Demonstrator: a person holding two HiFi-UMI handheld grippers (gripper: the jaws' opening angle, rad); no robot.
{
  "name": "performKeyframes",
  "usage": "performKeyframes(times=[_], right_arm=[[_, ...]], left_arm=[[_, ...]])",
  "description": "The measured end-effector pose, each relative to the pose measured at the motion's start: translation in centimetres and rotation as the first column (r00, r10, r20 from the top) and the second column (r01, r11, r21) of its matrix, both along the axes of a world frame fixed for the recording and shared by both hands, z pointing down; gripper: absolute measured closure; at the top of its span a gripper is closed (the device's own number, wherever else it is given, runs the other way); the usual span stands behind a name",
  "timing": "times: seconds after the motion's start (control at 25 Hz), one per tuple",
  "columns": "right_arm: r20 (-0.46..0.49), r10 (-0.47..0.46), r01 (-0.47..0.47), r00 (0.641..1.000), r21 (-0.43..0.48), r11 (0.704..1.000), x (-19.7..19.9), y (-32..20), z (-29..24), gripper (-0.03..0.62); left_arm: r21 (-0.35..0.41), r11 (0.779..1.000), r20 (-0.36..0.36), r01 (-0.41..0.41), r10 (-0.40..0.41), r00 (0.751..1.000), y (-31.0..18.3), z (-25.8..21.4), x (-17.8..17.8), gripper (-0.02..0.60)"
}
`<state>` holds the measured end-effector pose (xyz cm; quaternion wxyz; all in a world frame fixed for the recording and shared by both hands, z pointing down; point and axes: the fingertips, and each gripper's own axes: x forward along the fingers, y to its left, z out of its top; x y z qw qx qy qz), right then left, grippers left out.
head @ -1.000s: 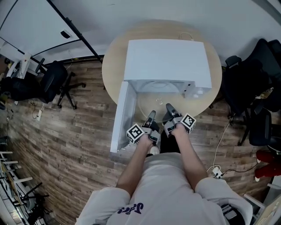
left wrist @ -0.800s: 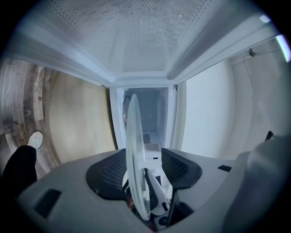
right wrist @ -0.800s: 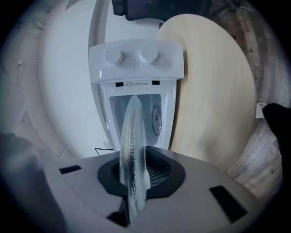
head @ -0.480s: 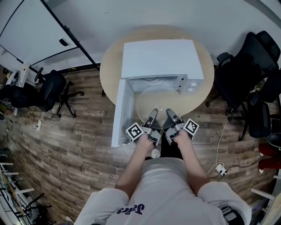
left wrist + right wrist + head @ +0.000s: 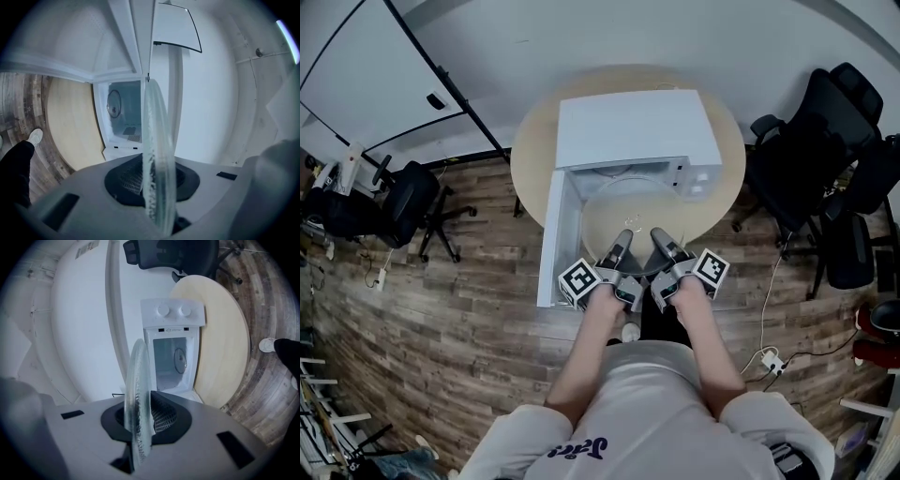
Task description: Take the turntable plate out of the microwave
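turntable plate (image 5: 630, 211) in right gripper (image 5: 661, 240), closing left gripper (image 5: 622, 242)

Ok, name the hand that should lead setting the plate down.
Right, probably. Left tool and right tool both hold the glass plate, the left's jaws having just closed further on it; but the open microwave door stands beside the left, while bare table lies on the right.

White microwave (image 5: 633, 127) on a pale light-wood table (image 5: 530, 155). Clear glass plate (image 5: 157, 140), faintly green at the edge, with a fine dimpled pattern round the rim. Grey left gripper (image 5: 622, 236) and right gripper (image 5: 659, 234), black mesh-patterned pads (image 5: 124, 180) inside, black-and-white square markers on their cubes (image 5: 578, 282). Brown plank floor (image 5: 441, 281) streaked with grey. Black chairs (image 5: 811, 141). Light grey shirt (image 5: 647, 394), purple lettering.
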<state>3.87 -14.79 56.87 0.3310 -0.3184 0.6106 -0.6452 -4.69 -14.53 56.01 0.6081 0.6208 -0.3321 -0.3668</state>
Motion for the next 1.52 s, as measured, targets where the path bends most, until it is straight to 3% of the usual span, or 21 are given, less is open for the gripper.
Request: performKeyframes(times=[0.24,0.72,1.52], right_arm=[[-0.045,-0.015,0.014,0.999,-0.02,1.0,-0.5,0.7,-3.4,0.563],[-0.048,-0.023,0.025,0.999,0.042,0.999,-0.3,0.9,-8.8,0.553],[-0.041,-0.041,0.043,0.998,0.05,0.998,-0.4,-0.1,-8.3,0.553]], left_arm=[[-0.054,0.998,-0.003,0.01,-0.01,1.0,0.8,-3.0,-0.4,0.512],[-0.03,0.999,-0.037,0.014,-0.015,0.999,1.0,-7.7,-0.2,0.512],[-0.041,0.999,-0.028,0.022,-0.024,0.999,0.2,-7.4,-0.2,0.512]])
